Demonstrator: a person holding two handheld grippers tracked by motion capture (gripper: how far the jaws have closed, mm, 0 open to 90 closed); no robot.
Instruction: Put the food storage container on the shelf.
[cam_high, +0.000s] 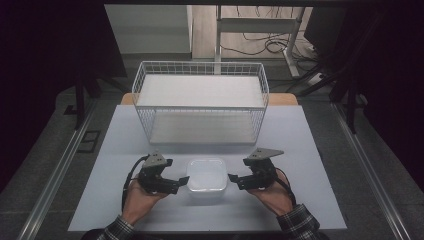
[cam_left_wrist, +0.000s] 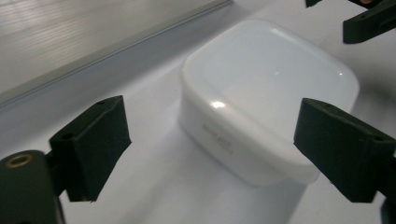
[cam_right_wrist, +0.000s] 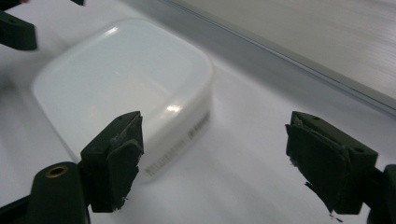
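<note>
dark floor runs all around a pale grey counter (cam_high: 300, 150), and a white wire basket (cam_high: 200, 102) stands at the back of it, well apart from the hands.

on the left side, the left gripper (cam_high: 181, 181) lies in the person's left hand (cam_high: 142, 197). its two black jaws stand wide apart and hold nothing. the tips sit just beside the left side of the box.

in the middle, near the front edge of the counter, sits a white square plastic box with round corners and a lid (cam_high: 206, 177). it looks light and a bit bendy, and its shiny sides may be slippery. the best place to grab is likely the rim under the lid, one gripper on each side.

on the right side, the right gripper (cam_high: 233, 179) is in the right hand (cam_high: 275, 195). its jaws are wide apart too, with nothing between them, just beside the right side of the box.
</note>
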